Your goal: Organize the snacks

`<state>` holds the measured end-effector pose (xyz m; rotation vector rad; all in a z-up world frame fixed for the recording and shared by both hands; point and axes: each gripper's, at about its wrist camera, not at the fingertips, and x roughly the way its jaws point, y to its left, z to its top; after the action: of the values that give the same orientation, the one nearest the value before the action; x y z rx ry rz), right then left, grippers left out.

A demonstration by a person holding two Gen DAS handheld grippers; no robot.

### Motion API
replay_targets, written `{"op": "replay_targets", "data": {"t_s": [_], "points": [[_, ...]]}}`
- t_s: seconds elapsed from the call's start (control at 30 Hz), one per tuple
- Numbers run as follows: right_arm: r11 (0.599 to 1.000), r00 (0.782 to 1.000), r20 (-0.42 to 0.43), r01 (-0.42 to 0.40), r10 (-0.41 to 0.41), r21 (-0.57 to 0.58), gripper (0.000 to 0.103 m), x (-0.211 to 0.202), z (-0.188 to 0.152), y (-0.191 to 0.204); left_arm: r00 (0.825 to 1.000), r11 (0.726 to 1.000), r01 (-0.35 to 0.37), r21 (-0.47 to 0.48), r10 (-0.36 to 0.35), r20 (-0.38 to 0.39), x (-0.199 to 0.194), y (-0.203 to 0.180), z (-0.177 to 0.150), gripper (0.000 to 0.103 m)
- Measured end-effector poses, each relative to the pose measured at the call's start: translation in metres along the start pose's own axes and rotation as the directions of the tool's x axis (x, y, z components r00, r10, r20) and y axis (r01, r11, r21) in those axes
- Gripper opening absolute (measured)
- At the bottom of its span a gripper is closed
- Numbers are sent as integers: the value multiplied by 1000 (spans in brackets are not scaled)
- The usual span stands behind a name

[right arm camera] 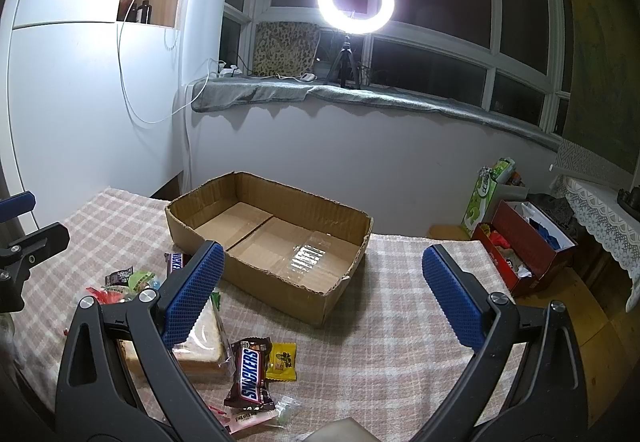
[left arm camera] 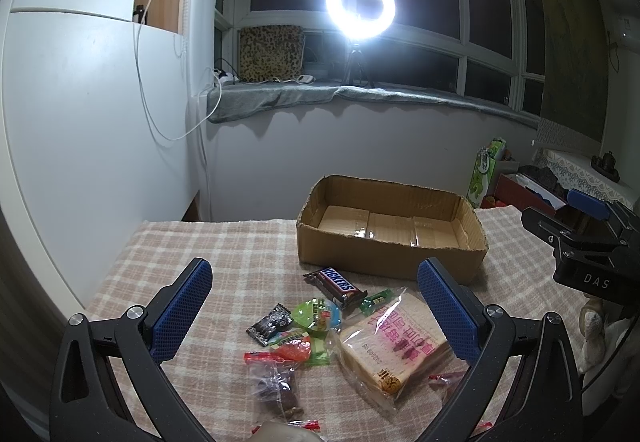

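An empty cardboard box [left arm camera: 390,230] [right arm camera: 276,242] sits open on the plaid-covered table [left arm camera: 224,242] [right arm camera: 400,322]. Snacks lie in front of it: a Snickers bar [left arm camera: 336,282], a bagged sandwich [left arm camera: 394,348] [right arm camera: 202,350], a green jelly cup [left arm camera: 316,314], a black packet [left arm camera: 268,324], a red-sealed bag of dark snacks [left arm camera: 276,386]. The right wrist view shows a second Snickers [right arm camera: 250,374] and a yellow packet [right arm camera: 282,362]. My left gripper [left arm camera: 316,314] is open above the pile, holding nothing. My right gripper [right arm camera: 324,302] is open and empty over the table, right of the pile.
A ring light [left arm camera: 360,0] on a tripod stands on the windowsill behind the table. A white wall panel [left arm camera: 92,114] is at left. A green bag [right arm camera: 486,198] and a red box [right arm camera: 528,246] of clutter sit on the floor at right.
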<state>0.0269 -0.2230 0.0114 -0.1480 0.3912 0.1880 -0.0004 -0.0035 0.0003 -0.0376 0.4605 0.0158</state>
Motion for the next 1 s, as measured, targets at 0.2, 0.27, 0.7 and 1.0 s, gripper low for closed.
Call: {"op": "replay_targets", "data": {"t_s": [0.2, 0.27, 0.7, 1.0], "points": [[1000, 1000, -1, 1, -1, -3, 101, 1, 0, 1, 1000, 1000, -1, 1, 1, -3, 1, -1, -2, 102], [1000, 1000, -5, 1, -1, -4, 101, 0, -2, -2, 1000, 1000, 1, 1, -1, -9, 3, 0, -3, 102], [991, 981, -144, -128, 131, 32, 101, 32, -29, -10, 990, 992, 80, -96, -90, -105, 27, 27, -19, 102], [959, 928, -241, -268, 283, 95, 101, 58, -45, -8, 962, 970, 163, -182, -197, -188, 37, 29, -41, 88]]}}
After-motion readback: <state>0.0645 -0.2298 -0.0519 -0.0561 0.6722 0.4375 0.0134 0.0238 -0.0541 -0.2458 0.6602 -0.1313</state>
